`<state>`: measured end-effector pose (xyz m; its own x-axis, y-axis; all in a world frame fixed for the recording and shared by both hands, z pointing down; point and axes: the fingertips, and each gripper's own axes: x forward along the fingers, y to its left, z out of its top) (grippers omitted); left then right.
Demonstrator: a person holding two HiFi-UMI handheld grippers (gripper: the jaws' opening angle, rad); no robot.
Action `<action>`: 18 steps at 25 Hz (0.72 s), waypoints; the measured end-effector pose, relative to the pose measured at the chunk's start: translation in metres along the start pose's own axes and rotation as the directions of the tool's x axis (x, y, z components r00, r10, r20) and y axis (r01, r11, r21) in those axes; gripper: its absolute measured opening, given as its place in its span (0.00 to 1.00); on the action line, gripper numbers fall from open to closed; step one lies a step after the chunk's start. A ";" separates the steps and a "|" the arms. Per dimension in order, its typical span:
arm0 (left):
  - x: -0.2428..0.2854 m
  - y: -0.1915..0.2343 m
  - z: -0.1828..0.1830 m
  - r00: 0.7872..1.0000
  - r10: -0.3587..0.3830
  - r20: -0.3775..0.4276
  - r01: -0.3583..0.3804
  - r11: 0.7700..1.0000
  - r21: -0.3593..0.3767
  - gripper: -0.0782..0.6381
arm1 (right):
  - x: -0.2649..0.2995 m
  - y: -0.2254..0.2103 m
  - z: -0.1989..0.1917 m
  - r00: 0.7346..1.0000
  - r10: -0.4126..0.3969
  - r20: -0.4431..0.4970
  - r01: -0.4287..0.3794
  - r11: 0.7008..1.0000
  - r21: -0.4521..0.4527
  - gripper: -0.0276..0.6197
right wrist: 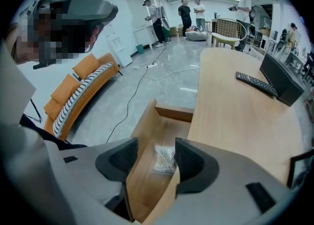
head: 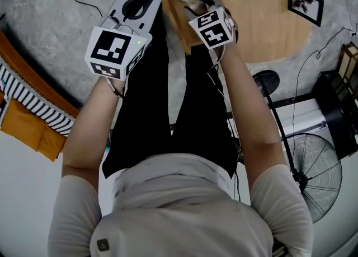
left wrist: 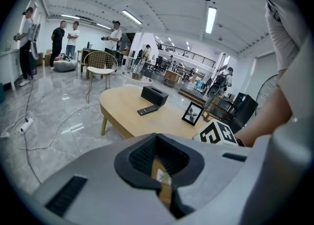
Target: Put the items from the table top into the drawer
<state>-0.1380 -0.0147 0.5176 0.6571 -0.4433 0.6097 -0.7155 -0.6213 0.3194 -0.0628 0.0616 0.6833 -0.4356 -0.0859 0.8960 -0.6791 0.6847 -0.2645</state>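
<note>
The table (right wrist: 245,116) is a smooth, pale wood oval. The drawer (right wrist: 172,113), of the same wood, stands pulled out from its long edge toward us, shallow and thin-walled.

Our left claw (left wrist: 159,162) sits at the drawer's left side. Its ribbed black pads are closed on a thin wooden edge, which we take to be the drawer's wall, so that hand looks busy steadying it. Our right claw (right wrist: 156,156) hangs over the drawer and points steeply down, jaws wide apart and gripping nothing.

Three things are left on the top, all out beyond the drawer:
- a rigid black box (right wrist: 280,83) toward the far end
- a black frame (left wrist: 192,113) propped upright near the table's edge, nearer us than the box
- a slim black remote (right wrist: 256,84) lying flat just beside the box, one end toward it

The bag (right wrist: 164,159) is already in the drawer, flat on its floor right under the gap of the right claw and touching neither pad. Its long axis runs along the drawer. It is clear, crinkly plastic holding thin white sticks, likely cotton swabs.

We judge the next reach belongs to the right claw, which is free. It must lift clear of the drawer's walls and swing out over the top, away from us.
</note>
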 end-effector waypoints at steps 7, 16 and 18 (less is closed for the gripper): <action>-0.020 -0.020 0.041 0.999 0.017 0.040 -0.018 1.000 0.015 0.12 | -0.063 -0.009 0.024 0.997 -0.031 0.070 0.031 1.000 -0.002 0.42; -0.072 -0.066 0.122 0.994 0.024 0.107 -0.031 0.998 0.059 0.12 | -0.216 -0.008 0.061 0.972 -0.117 0.206 0.135 0.988 -0.077 0.33; -0.086 -0.078 0.145 0.992 0.023 0.127 -0.033 0.997 0.072 0.12 | -0.256 -0.007 0.075 0.954 -0.143 0.262 0.170 0.982 -0.081 0.30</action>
<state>-0.1046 -0.0220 0.3347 0.6650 -0.5363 0.5198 -0.7177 -0.6515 0.2460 0.0095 0.0247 0.4291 -0.4733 -0.3696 0.7996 -0.6928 0.7169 -0.0787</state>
